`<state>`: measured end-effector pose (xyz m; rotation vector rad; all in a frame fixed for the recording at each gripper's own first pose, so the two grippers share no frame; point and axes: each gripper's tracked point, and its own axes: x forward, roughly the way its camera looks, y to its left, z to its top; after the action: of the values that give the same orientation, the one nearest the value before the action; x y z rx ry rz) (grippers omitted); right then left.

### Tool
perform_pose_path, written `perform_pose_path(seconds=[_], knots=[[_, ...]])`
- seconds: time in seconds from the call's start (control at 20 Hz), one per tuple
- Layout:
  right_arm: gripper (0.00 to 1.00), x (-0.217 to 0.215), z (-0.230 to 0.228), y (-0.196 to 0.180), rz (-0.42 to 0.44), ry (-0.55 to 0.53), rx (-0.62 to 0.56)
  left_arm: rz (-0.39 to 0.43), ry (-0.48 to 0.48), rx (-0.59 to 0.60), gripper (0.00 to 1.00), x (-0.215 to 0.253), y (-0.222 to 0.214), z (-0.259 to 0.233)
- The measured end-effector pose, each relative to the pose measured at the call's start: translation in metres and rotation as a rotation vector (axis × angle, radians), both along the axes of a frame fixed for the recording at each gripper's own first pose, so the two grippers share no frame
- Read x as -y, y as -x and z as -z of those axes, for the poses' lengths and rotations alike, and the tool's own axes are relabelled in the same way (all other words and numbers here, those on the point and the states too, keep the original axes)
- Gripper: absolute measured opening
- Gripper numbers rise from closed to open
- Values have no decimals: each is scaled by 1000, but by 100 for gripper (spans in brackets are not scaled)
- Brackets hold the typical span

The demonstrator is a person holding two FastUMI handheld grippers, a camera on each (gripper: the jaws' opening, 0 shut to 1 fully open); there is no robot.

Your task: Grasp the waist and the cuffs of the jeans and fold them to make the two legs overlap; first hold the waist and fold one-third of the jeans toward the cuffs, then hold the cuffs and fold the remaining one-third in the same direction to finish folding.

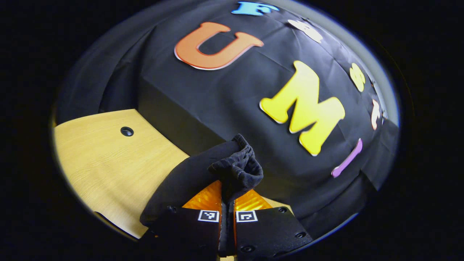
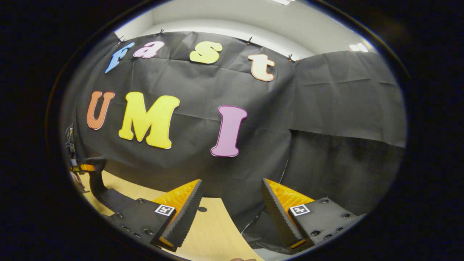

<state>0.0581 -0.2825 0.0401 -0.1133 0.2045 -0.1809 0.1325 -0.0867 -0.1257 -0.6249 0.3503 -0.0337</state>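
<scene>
Below, wooden table (image 1: 108,159), black jeans (image 1: 188,174) draped over its edge and bunched up, left gripper (image 1: 227,203) pinched tight on a fold of the jeans, right gripper (image 2: 232,203) spread wide above the table, gripping nothing

Jeans (image 1: 232,170) mostly behind fingers (image 1: 208,199)

We see bare counter (image 1: 108,159) to the left of the bunched jeans (image 1: 217,166), with the booth wall (image 1: 224,94) closing it off just behind. Ahead of the right hand-held gripper (image 2: 232,203), counter (image 2: 214,232) lies open between its spread fingers up to that wall (image 2: 326,127).
</scene>
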Motion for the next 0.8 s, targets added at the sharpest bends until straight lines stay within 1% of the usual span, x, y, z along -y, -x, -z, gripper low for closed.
perform_pose_path(seconds=[0.15, 0.2, 0.3, 0.4, 0.45, 0.5, 0.65, 0.75, 0.8], knots=[[99, 10, 6, 2, -7, 10, -16, 63, -161, -7, 3, 40, 9, 14], [99, 15, 5, 3, -8, 17, -17, 62, -220, -10, 3, 51, 11, 20], [99, 25, 3, 5, -8, 27, -13, 101, -331, 2, 3, 76, 15, 29], [98, 38, 2, 7, 1, 28, -13, 171, -384, -5, 3, 112, 27, 47], [98, 44, 2, 8, 8, 25, -17, 191, -413, -25, 3, 125, 34, 59], [98, 51, 4, 9, 17, 23, -21, 198, -441, -48, 4, 131, 38, 71], [98, 65, 7, 15, 33, 17, -31, 205, -483, -116, 4, 138, 43, 110], [98, 71, 8, 18, 37, 16, -31, 240, -517, -139, 5, 147, 50, 127], [98, 74, 9, 18, 37, 15, -32, 255, -512, -147, 0, 153, 56, 130]])
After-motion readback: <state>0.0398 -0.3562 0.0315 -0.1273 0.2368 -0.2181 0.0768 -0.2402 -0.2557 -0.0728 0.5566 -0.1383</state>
